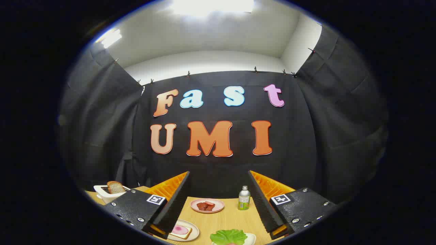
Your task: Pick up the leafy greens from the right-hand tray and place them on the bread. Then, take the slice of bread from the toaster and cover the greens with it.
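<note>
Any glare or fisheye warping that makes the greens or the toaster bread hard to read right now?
Gripper view: ceiling light blows out overhead, no glare on the table; leafy greens sharp between the open hand-held gripper fingers; toaster and its bread small, warped by fisheye.

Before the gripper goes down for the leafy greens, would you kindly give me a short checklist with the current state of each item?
1. Gripper fingers spread wide, nothing between them: ok.
2. Leafy greens on their plate, between the fingers and low in view: ok.
3. Bread with a pink slice on its plate beside the greens, top uncovered: ok.
4. Toast standing in the toaster: ok.
5. Bottle and plate of red pieces beyond the greens, apart from them: ok.
6. Height above the greens: cannot tell.
</note>
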Available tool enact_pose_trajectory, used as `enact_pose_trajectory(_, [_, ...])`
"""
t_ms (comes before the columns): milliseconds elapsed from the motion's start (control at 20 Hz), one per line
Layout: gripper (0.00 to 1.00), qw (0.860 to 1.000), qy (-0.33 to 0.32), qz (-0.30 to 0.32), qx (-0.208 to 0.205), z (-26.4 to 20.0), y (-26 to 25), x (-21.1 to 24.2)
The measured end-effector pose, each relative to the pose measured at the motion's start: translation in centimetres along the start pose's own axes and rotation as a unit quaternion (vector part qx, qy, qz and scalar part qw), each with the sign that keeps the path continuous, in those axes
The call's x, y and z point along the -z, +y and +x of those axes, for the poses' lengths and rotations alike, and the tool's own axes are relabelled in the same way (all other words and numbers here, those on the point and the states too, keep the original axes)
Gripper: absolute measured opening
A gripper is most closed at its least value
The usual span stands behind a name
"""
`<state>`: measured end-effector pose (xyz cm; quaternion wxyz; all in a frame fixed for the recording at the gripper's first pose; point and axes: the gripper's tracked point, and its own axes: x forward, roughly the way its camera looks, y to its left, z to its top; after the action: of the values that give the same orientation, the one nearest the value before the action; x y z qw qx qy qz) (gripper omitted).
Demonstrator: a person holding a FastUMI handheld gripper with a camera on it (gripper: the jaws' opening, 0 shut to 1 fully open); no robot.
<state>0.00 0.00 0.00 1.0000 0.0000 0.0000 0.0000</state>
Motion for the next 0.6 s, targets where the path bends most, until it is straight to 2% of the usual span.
enact_pose_trajectory(600, [0.97,1.000,-0.002,-0.015,-0.001,-0.33,0.41,1.02])
